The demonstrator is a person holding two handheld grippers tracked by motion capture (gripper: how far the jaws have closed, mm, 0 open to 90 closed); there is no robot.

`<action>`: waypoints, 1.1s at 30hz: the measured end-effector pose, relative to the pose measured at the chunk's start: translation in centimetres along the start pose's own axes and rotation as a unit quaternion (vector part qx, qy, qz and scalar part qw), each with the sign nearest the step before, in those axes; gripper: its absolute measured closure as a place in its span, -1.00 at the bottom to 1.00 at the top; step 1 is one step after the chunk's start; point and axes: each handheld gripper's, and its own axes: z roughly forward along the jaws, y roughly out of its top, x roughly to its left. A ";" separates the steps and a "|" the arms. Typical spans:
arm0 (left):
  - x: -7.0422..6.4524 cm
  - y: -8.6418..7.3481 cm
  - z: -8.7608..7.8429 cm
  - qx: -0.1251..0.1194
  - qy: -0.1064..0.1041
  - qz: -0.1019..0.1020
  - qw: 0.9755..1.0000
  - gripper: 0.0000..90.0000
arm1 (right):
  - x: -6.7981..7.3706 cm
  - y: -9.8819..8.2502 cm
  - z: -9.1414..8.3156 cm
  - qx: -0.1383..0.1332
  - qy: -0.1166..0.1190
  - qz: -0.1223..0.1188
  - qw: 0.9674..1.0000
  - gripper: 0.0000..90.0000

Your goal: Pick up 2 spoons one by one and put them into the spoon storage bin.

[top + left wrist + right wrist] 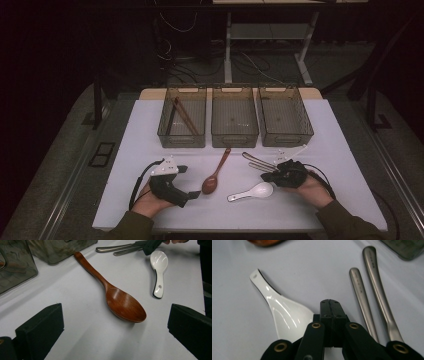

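Observation:
A brown wooden spoon (pixel 216 172) (pixel 117 298) lies mid-table, bowl toward me. To its right rest a white ceramic spoon (pixel 252 192) (pixel 159 270) (pixel 284 312) and two metal utensil handles (pixel 257 161) (pixel 362 295). My left gripper (pixel 189 181) (pixel 115 306) is open, its jaws wide apart on either side of the wooden spoon's bowl and short of touching it. My right gripper (pixel 266 176) (pixel 329 303) is shut with nothing between its jaws. Its tip sits low over the table between the white spoon's bowl and the metal handles.
Three clear plastic bins stand in a row at the back: the left bin (pixel 181 139) holds brown chopsticks (pixel 184 116), while the middle bin (pixel 234 137) and right bin (pixel 286 136) look empty. The white table (pixel 140 150) ends close to my hands.

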 end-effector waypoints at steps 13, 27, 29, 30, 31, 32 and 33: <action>0.0 0.0 0.1 0.001 -0.001 -0.001 1.000 -1.00 | -1.0 -0.9 -2.1 -0.041 0.037 0.046 0.997 0.43; 0.0 0.0 0.0 0.002 0.000 -0.001 1.000 -1.00 | 0.1 -0.9 -0.8 -0.006 0.060 0.013 0.998 0.22; 0.0 0.0 0.0 0.001 0.000 -0.001 1.000 -1.00 | 0.2 -0.9 -0.6 0.000 0.061 0.008 0.998 0.22; 0.0 0.0 0.0 0.001 0.000 -0.001 1.000 -1.00 | 0.3 -0.9 -0.5 0.004 0.061 0.005 0.998 0.23; 0.0 0.0 0.0 0.001 0.000 -0.001 1.000 -1.00 | 0.4 -0.9 -0.4 0.009 0.061 -0.001 0.998 0.23; 0.0 0.0 0.0 0.002 0.000 -0.001 1.000 -1.00 | 0.5 -0.9 -0.3 0.013 0.061 -0.006 0.998 0.24; 0.0 0.0 0.0 0.003 0.000 0.000 1.000 -1.00 | 0.6 -0.9 -0.1 0.018 0.058 -0.012 0.998 0.24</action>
